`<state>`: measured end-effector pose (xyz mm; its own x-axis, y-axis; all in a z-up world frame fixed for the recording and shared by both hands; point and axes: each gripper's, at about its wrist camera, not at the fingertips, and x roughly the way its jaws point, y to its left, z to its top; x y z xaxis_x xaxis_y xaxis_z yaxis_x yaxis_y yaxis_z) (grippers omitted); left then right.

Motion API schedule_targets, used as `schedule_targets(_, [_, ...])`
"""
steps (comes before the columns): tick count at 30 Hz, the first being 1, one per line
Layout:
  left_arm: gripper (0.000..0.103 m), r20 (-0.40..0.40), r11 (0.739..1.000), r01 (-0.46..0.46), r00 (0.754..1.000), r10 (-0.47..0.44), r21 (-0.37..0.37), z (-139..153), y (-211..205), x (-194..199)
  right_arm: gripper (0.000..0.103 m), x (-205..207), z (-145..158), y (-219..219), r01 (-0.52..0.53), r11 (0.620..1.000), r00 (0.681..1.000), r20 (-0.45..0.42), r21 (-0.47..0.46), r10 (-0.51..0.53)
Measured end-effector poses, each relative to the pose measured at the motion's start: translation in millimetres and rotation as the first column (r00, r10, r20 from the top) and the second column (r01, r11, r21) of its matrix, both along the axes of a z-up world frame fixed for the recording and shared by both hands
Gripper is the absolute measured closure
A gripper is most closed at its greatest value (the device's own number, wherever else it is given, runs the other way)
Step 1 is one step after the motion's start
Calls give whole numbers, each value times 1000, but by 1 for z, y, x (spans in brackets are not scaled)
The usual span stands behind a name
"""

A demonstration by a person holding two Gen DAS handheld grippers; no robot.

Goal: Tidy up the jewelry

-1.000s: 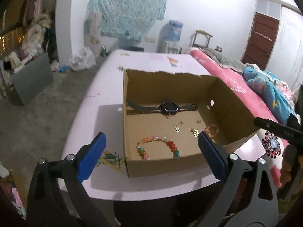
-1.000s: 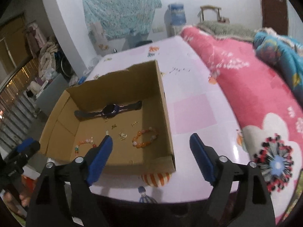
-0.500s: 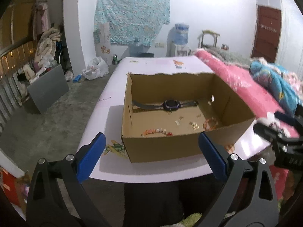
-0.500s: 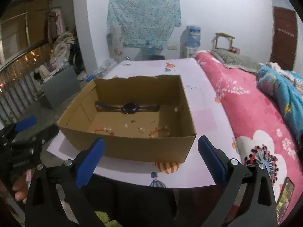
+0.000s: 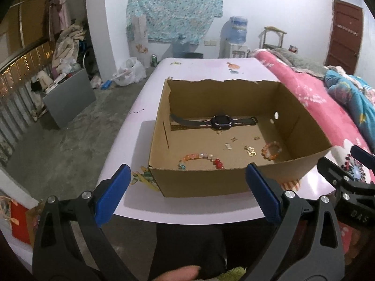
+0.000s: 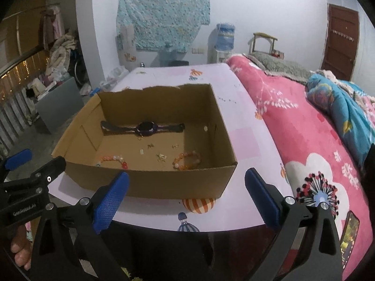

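**A:** Looking through the left wrist view first: the left gripper [image 5: 186,190] sits further back from the box [image 5: 201,183] than a second ago. Then its pads hung over the box's near wall; now both blue pads are short of that wall, over the table [image 5: 140,126] edge. Its jaws stand wide apart with nothing between them.

**B:** And the jewelry?

**A:** All inside the box, unmoved. The watch [image 5: 220,122] lies along the box's far wall. The long bracelet [image 5: 201,159] is at the near wall, left side; the orange bracelet [image 5: 271,149] is toward the box's right wall, with the gold charm [image 5: 250,151] just left of it and a few tiny pieces between these and the watch.

**B:** Right wrist view?

**A:** Same story. The right gripper [image 6: 186,193] has pulled back and levelled out; a second ago it looked steeply down into the box, one pad over the box floor. Now both pads are outside the box [image 6: 164,182], near its front wall. Jaws spread fully, empty. The watch [image 6: 146,126] is against the box's far wall and the orange bracelet [image 6: 187,160] is near the front wall.

**B:** So what does that mean?

**A:** My guess: both hands retreating empty, with every piece in the box, suggests the sorting is finished or nearly so. Nothing lies loose on the table outside the box that I can see.
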<state>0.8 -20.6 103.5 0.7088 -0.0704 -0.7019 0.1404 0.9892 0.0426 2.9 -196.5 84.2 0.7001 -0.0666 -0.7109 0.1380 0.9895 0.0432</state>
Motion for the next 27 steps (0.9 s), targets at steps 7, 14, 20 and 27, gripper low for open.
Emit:
schedule_targets(7, [8,-8,1000,-18,1000,18,11,-1,-3,3,7,7,-6,-4,-2,1000,1000,-29,8,2])
schedule_targets(14, [8,-34,1000,-24,999,25,21,-7,-7,6,7,11,-11,-5,-4,1000,999,-46,25,6])
schedule_targets(20, [8,-44,1000,-20,999,20,21,-8,-6,5,7,11,-13,-5,0,999,998,-55,38,2])
schedule_targets(27, [8,-59,1000,-21,998,23,20,-10,-6,4,7,12,-13,-5,0,999,998,-58,43,2])
